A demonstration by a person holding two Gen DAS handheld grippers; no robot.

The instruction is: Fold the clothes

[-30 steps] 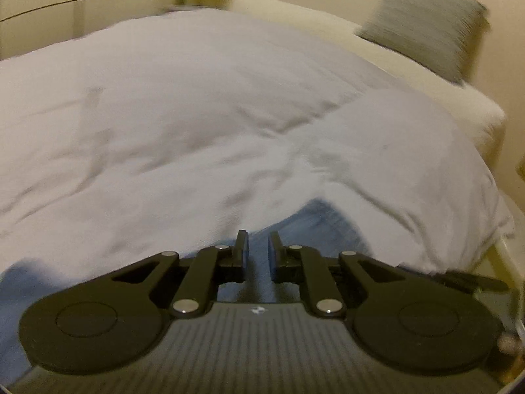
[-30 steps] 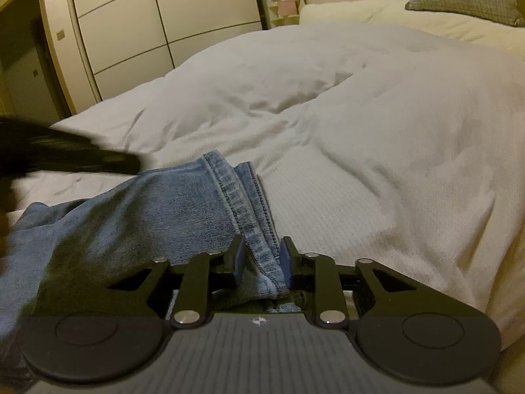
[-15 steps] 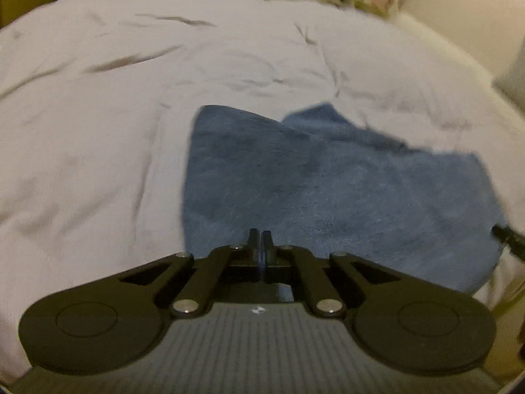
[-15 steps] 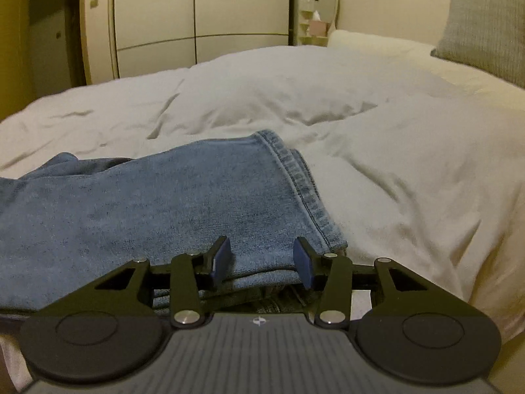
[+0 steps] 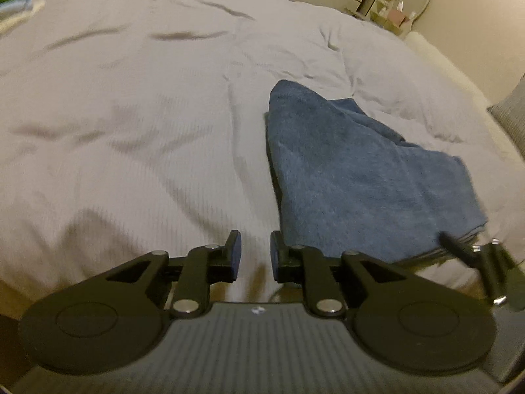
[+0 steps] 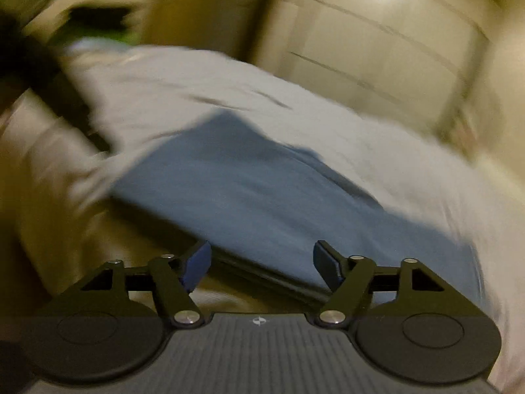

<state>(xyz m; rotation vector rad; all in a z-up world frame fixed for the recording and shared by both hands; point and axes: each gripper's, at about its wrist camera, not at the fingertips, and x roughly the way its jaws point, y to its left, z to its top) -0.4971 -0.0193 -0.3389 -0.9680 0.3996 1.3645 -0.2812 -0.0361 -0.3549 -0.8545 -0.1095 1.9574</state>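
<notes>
1. While both tools are free, the folded jeans (image 5: 354,177) lie on the bed (image 5: 131,115) near its front edge.
2. Left hand-held gripper (image 5: 254,256): released, empty, beside the jeans' left edge.
3. Right hand-held gripper (image 6: 261,269): spread wide, empty, facing the jeans' near edge; this view is blurred.
4. Their long axis seems to run along that front edge; both sit near.

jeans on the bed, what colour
Blue denim jeans, clearest in the left wrist view.
</notes>
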